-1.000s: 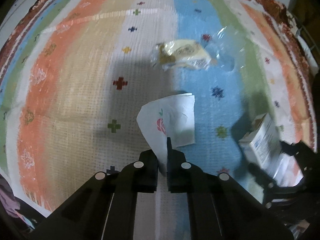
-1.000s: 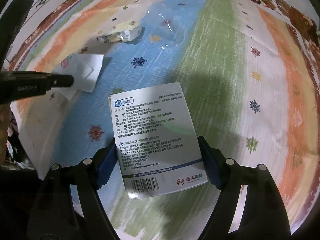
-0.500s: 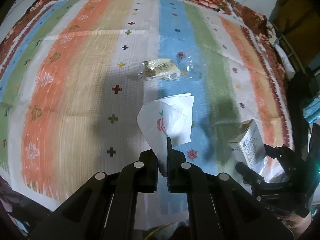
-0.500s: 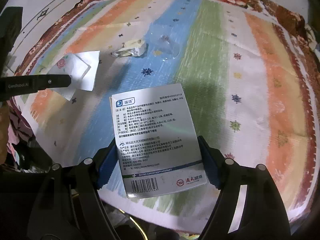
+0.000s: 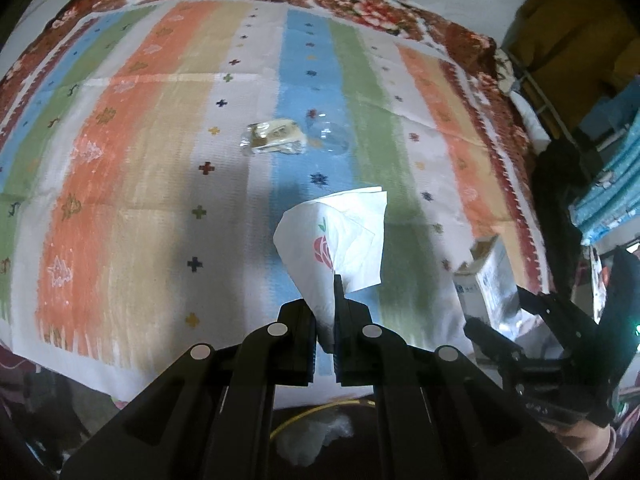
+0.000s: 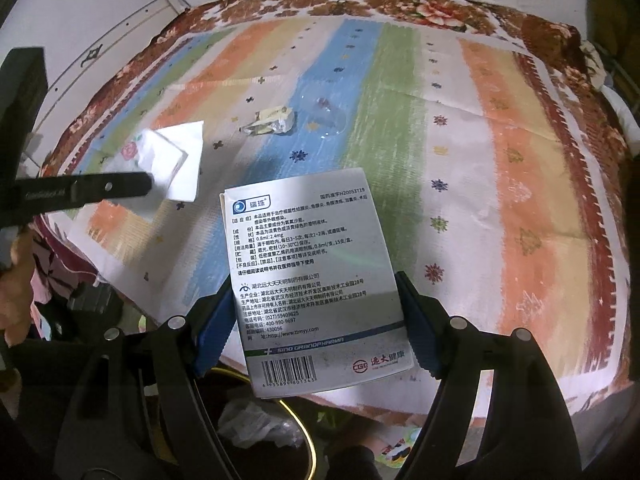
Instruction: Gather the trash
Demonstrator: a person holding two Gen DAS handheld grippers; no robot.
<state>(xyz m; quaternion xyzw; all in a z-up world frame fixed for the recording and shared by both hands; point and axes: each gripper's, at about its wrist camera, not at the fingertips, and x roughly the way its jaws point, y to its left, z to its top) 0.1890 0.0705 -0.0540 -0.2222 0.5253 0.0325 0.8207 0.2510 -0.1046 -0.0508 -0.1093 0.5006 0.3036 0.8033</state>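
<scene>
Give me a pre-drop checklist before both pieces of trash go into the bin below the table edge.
1. Left gripper shut on the napkin: ok, jaws pinch its lower corner.
2. Right gripper shut on the medicine box: ok, blue pads press both sides.
3. Both items lifted off the striped cloth: ok.
4. Bin with bag below the box: ok, its rim shows under the table edge.
5. Bin directly under the napkin: cannot tell; only a bit of bag shows behind the jaws.
6. Trash left on the table: not ok, a crumpled wrapper and a clear plastic piece remain.
</scene>
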